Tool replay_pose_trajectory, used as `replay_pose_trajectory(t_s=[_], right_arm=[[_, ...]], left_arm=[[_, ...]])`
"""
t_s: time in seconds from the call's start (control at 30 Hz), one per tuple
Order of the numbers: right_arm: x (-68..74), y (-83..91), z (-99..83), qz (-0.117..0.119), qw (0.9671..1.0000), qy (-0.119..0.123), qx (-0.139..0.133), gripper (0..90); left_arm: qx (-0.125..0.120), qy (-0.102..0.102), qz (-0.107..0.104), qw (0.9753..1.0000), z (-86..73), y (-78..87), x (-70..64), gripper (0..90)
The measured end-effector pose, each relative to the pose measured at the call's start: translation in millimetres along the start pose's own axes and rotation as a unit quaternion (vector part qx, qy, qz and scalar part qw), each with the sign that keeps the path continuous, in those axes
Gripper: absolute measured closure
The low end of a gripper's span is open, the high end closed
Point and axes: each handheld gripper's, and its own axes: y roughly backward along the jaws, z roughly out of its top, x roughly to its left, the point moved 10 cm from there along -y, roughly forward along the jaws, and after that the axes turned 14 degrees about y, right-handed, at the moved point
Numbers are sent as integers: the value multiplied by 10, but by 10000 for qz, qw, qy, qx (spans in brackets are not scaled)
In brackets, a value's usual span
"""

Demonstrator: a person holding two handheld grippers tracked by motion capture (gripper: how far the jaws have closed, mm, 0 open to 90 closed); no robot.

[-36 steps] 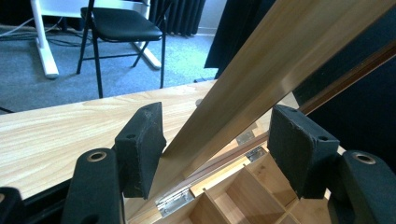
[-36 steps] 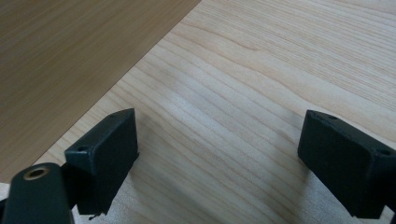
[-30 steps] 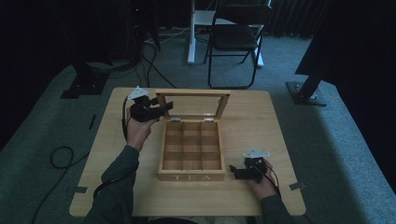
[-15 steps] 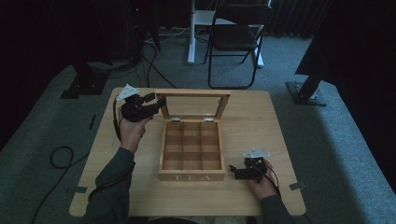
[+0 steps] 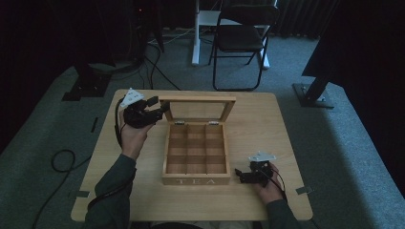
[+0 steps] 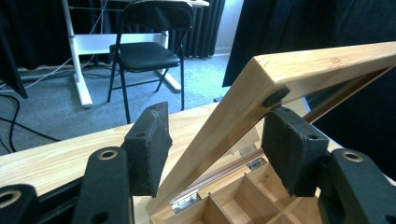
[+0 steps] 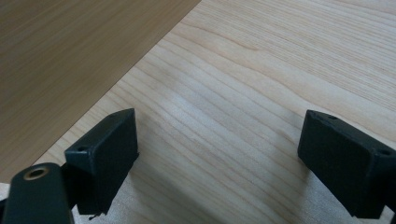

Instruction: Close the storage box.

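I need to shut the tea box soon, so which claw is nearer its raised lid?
Left. The left claw is open at the lid corner, jaws on either side of its edge. The right claw rests on the table by the box's front right corner.

Dim, dark-edged room; close views bright, slightly soft.

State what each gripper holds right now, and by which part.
Nothing is clamped. The left gripper stands open astride the corner of the tea box's raised lid, pads apart from the wood. The right gripper is open over the bare table.
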Motion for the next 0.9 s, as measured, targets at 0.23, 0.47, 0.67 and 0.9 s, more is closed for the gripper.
replay_pose_trajectory(t_s=[0.23,0.47,0.67,0.9], right_arm=[[0,0,0,0,10000,-2,1,118],[0,0,0,-6,10000,-3,1,117],[2,1,0,-2,10000,-11,4,117],[1,1,0,-8,10000,-13,5,117]], left_arm=[[73,-57,32,10000,-52,49,-21,409],[118,-75,29,9999,-112,95,-39,400],[158,-42,-31,9999,-168,131,-55,394],[179,6,-85,9998,-253,181,-74,393]])
